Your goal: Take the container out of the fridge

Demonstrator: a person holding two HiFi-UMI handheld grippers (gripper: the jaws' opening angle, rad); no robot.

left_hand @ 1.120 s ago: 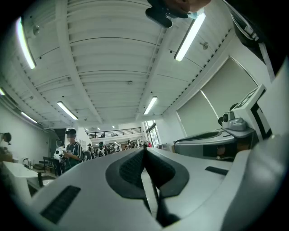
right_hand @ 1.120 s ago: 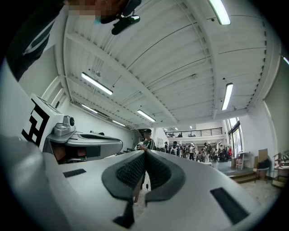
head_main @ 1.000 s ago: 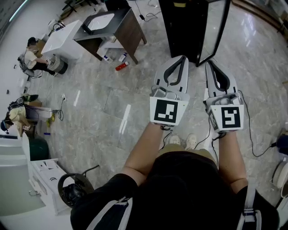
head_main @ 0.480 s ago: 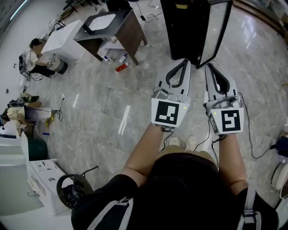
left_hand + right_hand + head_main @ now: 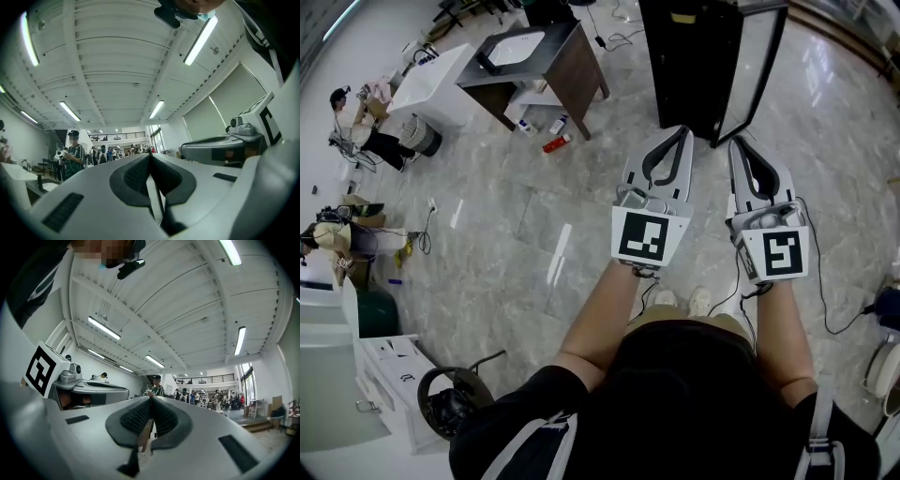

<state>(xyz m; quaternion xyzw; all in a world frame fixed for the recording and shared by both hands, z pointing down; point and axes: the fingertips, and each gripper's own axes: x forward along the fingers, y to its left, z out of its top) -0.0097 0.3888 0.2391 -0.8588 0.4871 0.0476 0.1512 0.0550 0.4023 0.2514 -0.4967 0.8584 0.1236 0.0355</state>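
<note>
1. Both tongs out front, side by side: left tongs [image 5: 682, 133] pinched shut with nothing between the jaws, right tongs [image 5: 737, 143] closed and empty too.
2. Just ahead of the tips, the black fridge [image 5: 689, 66], with its glass door [image 5: 759, 66] swung open on the right-tongs side.
3. No container to be seen in any view. Presumably it sits inside that fridge, beyond the jaw tips. Interior too dark to read, bar a small yellowish patch near the top that can't be identified.
4. Step in hand, by the look of it: closing in on the opening. Best done squared up to the fridge, with the right tongs kept clear of the door edge just in front of them.
5. No grab possible with the jaws shut like this. Better to find the container first, then spread the jaws to suit before reaching in.
6. Other holders lie well off to the left of the left tongs: a sink cabinet [image 5: 511, 45] with an empty-looking basin, and a red bottle [image 5: 555, 142] lying on the floor beside it, contents impossible to tell.
</note>
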